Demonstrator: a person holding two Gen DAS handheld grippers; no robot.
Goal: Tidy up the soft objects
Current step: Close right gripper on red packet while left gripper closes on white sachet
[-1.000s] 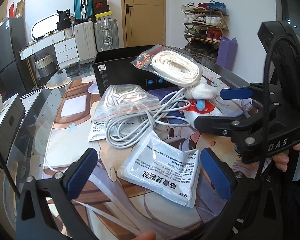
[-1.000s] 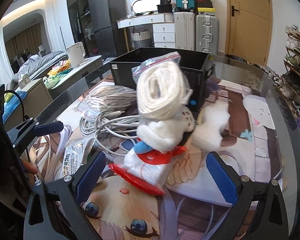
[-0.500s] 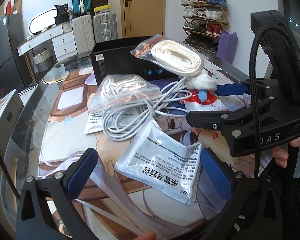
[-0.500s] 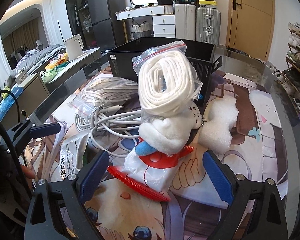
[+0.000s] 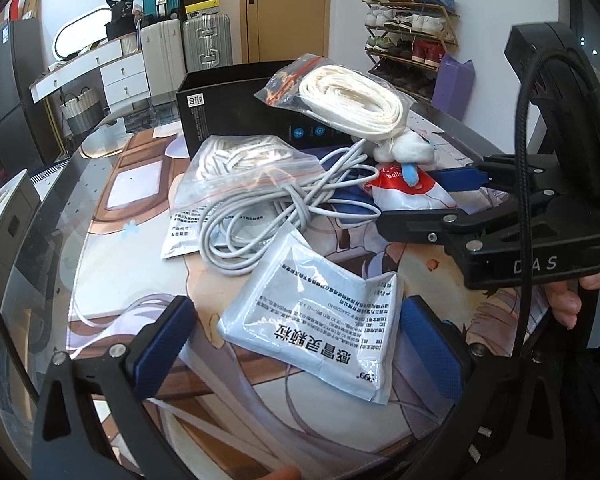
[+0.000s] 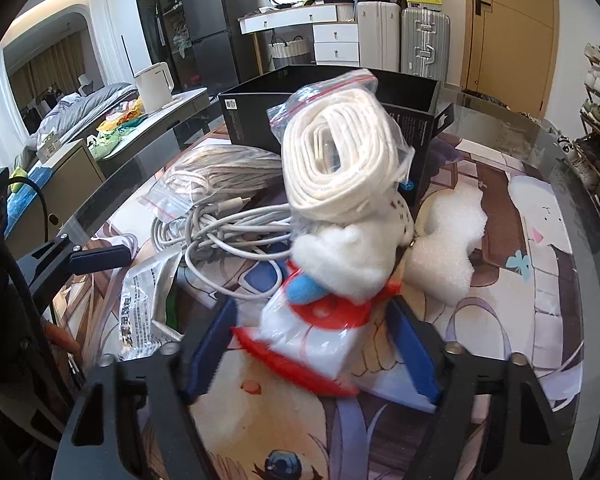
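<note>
A red-and-white plastic bag [image 6: 312, 340] lies on the printed table mat with a white plush toy [image 6: 348, 256] on top of it. A zip bag of coiled white rope [image 6: 340, 160] leans over the toy. My right gripper [image 6: 310, 348] straddles the red-and-white bag. Its jaws are closing, and the pads stand close beside the bag without clearly pressing it. My left gripper [image 5: 300, 352] is open, with a silver printed sachet pack [image 5: 316, 320] lying flat just ahead of its fingers. In the left wrist view the right gripper [image 5: 412, 198] comes in from the right around the bag.
A loose grey-white cable [image 5: 260, 224] and a zip bag of cord [image 5: 240, 164] lie mid-table. An open black box [image 6: 260, 116] stands behind the pile. A white foam piece [image 6: 444, 248] lies right of the toy. The round glass table's edge [image 6: 572, 184] curves on the right.
The right gripper's jaws have narrowed from wide open to close around the red-and-white bag, and the pile looks slightly nearer. The left gripper has stayed open and still.
</note>
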